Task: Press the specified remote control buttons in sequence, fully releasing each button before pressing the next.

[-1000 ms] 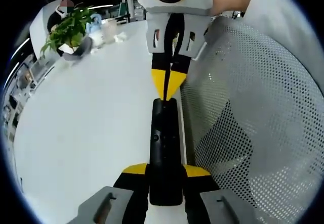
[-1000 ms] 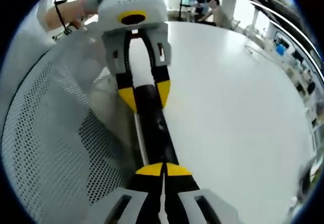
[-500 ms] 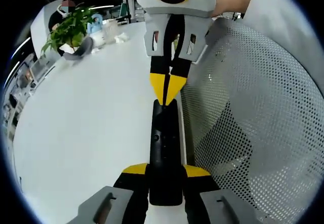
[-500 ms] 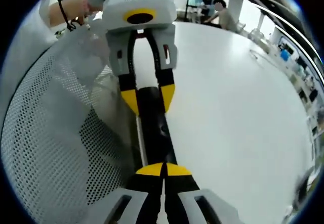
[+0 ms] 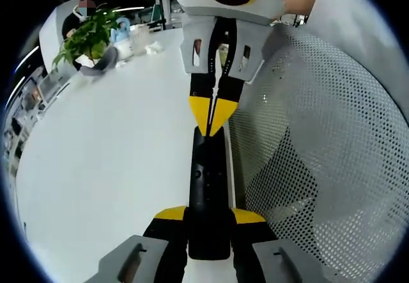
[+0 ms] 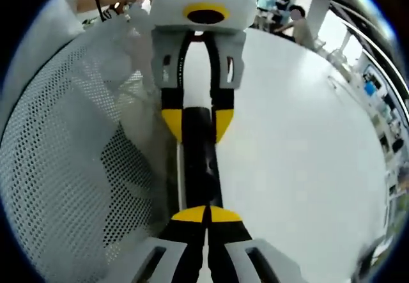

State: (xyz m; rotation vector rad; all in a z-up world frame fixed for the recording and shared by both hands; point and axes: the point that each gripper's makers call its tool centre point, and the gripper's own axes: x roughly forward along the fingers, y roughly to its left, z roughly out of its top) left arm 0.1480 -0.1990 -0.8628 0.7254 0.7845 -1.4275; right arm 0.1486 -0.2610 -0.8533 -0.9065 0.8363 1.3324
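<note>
Lifted slightly, right gripper, fingers clenched, seemingly hovers off remote, which left gripper clamps.

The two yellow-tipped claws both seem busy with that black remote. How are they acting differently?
The left gripper has its jaws spread around one end of the black remote, clamping it; the right gripper has its jaws shut together into a single point. The left grips the remote's sides, while the right's tip meets its other end from above. Both have yellow tips.
</note>
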